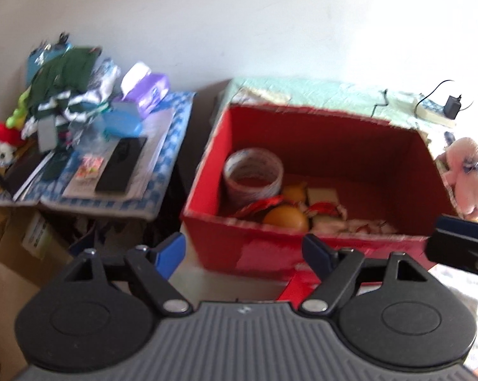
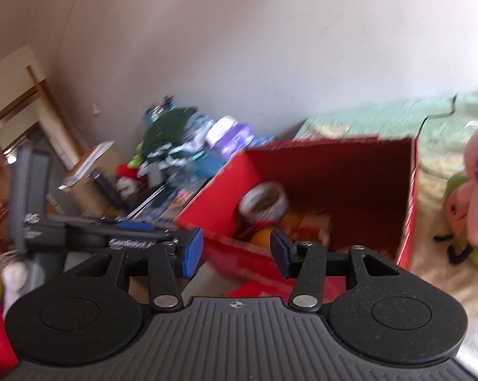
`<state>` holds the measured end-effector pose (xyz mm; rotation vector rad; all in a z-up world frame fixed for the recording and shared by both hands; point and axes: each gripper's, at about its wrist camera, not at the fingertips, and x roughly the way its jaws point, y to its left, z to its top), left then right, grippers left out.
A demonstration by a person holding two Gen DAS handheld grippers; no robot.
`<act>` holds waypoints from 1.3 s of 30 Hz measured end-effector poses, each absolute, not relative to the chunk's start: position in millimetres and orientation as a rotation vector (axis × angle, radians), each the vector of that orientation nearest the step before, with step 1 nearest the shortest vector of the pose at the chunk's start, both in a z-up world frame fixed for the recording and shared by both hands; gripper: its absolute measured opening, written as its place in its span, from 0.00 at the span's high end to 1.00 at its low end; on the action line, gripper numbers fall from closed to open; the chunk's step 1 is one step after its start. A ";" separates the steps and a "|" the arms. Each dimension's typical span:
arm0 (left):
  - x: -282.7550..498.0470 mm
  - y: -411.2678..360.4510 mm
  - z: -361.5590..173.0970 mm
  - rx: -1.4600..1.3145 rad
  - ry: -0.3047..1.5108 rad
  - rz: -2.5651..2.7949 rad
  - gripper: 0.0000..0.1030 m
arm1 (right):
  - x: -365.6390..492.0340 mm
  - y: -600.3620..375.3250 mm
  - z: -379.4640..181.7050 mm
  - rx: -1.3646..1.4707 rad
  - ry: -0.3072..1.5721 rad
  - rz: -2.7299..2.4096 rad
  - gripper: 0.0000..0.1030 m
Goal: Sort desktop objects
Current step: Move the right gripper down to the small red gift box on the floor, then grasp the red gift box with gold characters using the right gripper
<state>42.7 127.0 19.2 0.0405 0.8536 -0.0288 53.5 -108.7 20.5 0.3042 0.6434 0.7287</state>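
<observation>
A red cardboard box (image 1: 270, 254) stands open in front of both grippers, and it shows again as the red box (image 2: 407, 219) in the right wrist view. Inside lie a roll of tape (image 1: 253, 174), an orange ball (image 1: 286, 217) and red-and-white wrappers (image 1: 328, 211). My left gripper (image 1: 243, 254) hangs open and empty just before the box's near wall. My right gripper (image 2: 237, 254) is open and empty too, near the box's front left corner. In the right wrist view the tape roll (image 2: 264, 204) and orange ball (image 2: 261, 236) are blurred.
A side table (image 1: 162, 190) at the left carries a black remote (image 1: 121, 165), a purple tissue pack (image 1: 146, 90), clothes and small packets. A pink plush toy (image 1: 471, 177) lies right of the box on the bedspread. A charger (image 1: 452, 106) sits at the back. Cardboard boxes (image 1: 13, 254) stand lower left.
</observation>
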 end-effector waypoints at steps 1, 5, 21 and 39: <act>41.8 129.2 14.3 0.035 0.870 -0.021 0.21 | 52.2 -109.6 17.0 0.314 0.665 0.748 0.51; 40.4 137.4 -11.4 -0.014 0.952 -0.025 0.20 | 47.1 -109.6 -1.0 0.328 0.755 0.778 0.51; 32.4 144.0 -88.5 -0.253 1.180 -0.129 0.07 | 66.6 -111.6 -76.3 0.550 1.160 0.671 0.49; 14.4 -1.0 -99.0 -0.062 1.296 -0.517 0.08 | 65.0 -175.8 -94.5 0.643 1.196 0.457 0.49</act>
